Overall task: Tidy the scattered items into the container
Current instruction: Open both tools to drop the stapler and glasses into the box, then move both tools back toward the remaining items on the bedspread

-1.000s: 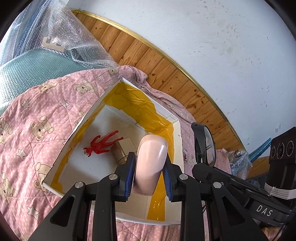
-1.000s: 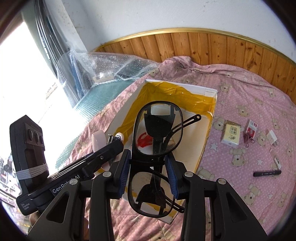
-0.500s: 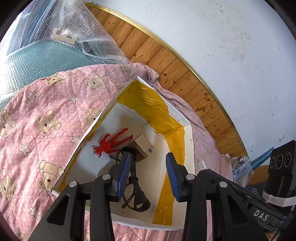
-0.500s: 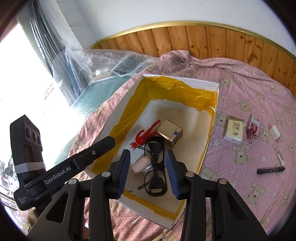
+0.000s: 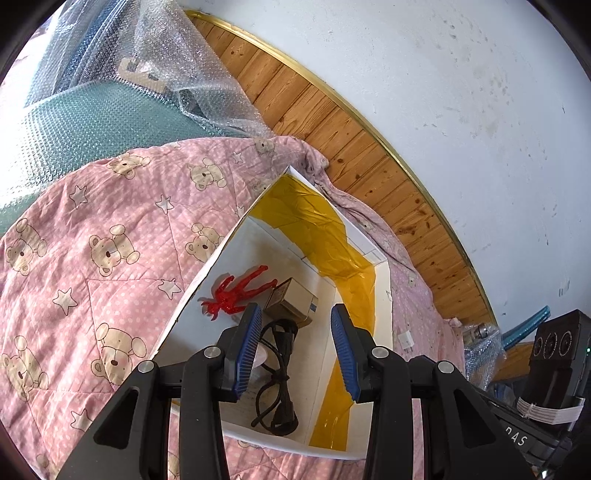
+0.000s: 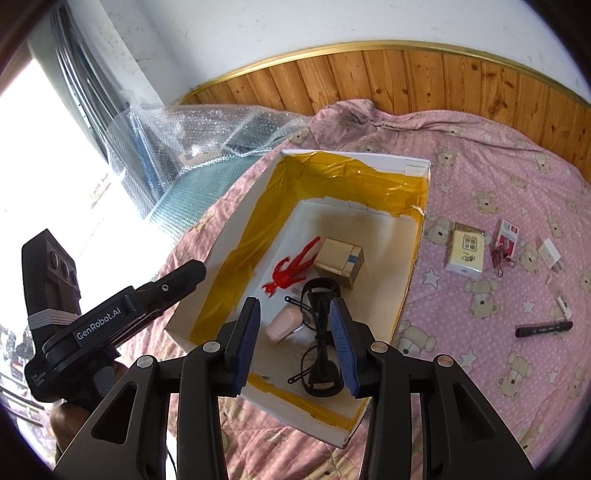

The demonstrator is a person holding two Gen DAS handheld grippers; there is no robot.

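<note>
A white wall (image 6: 258, 33) with wood boards (image 6: 406, 81) along the bottom stands behind a bed. A pink quilt (image 6: 498, 184) with bears and stars covers the bed. Bubble wrap (image 6: 207, 125) lies in the corner by the bright window.

A white box (image 6: 419, 254) with yellow tape inside sits on the quilt. In the box lie a red toy man (image 6: 293, 269), a small tan box (image 6: 340, 262), black glasses (image 6: 319, 332) and a pink thing (image 6: 282, 325). The glasses touch the pink thing.

On the quilt beside the box lie a pack (image 6: 465, 253), a red and white pack (image 6: 508, 234), a small white block (image 6: 550, 253) and a black pen (image 6: 543, 328).

The left tool (image 5: 295, 350) is wide apart and holds nothing. The right tool (image 6: 295, 341) is wide apart too, and empty. Both hang above the box.
</note>
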